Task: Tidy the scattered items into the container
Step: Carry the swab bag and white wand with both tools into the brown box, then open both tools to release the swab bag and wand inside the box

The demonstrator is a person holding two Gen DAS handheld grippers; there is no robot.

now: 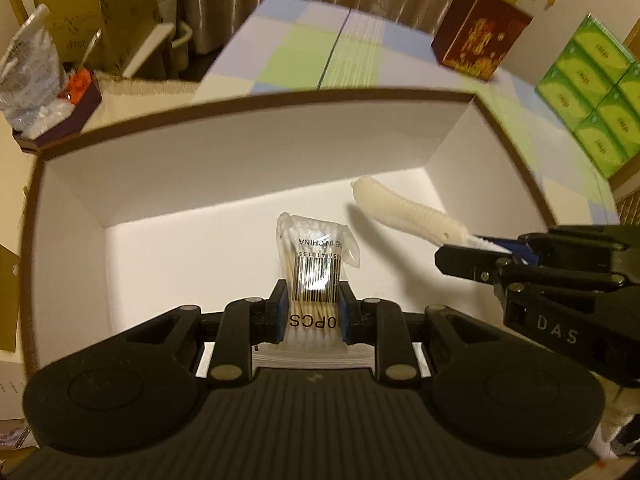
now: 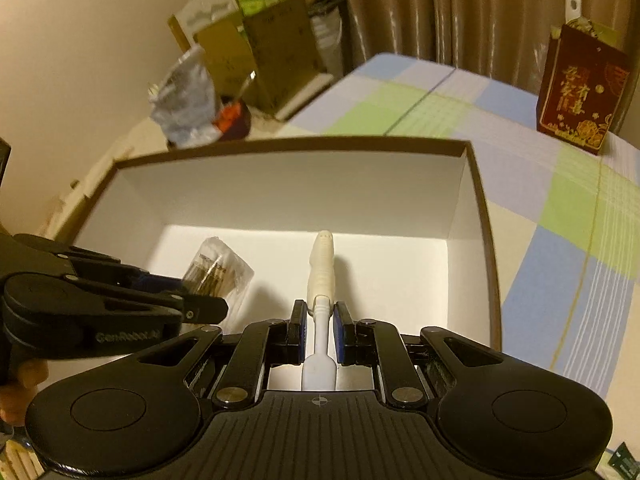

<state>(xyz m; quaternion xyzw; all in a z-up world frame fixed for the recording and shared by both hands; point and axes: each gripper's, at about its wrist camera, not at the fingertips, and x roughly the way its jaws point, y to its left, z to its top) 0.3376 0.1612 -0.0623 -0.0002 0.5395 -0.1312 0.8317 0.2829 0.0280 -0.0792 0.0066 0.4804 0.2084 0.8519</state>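
Note:
A brown-rimmed box with white inside walls [image 1: 248, 152] [image 2: 280, 188] lies open in front of both grippers. My left gripper [image 1: 313, 300] is shut on a clear bag of cotton swabs [image 1: 316, 256] and holds it over the box floor; the bag also shows in the right wrist view [image 2: 218, 270]. My right gripper [image 2: 320, 320] is shut on a white ribbed tool [image 2: 322, 268], whose head points into the box. That tool [image 1: 404, 208] and the right gripper [image 1: 480, 254] show at the right of the left wrist view.
The box sits on a checked blue, green and white cloth [image 2: 540, 184]. A dark red gift bag [image 2: 580, 92] stands at the back right. Green tissue packs [image 1: 592, 92] are stacked at the right. A plastic bag and a small tray [image 1: 44, 92] sit at the left, cardboard boxes [image 2: 256, 44] behind.

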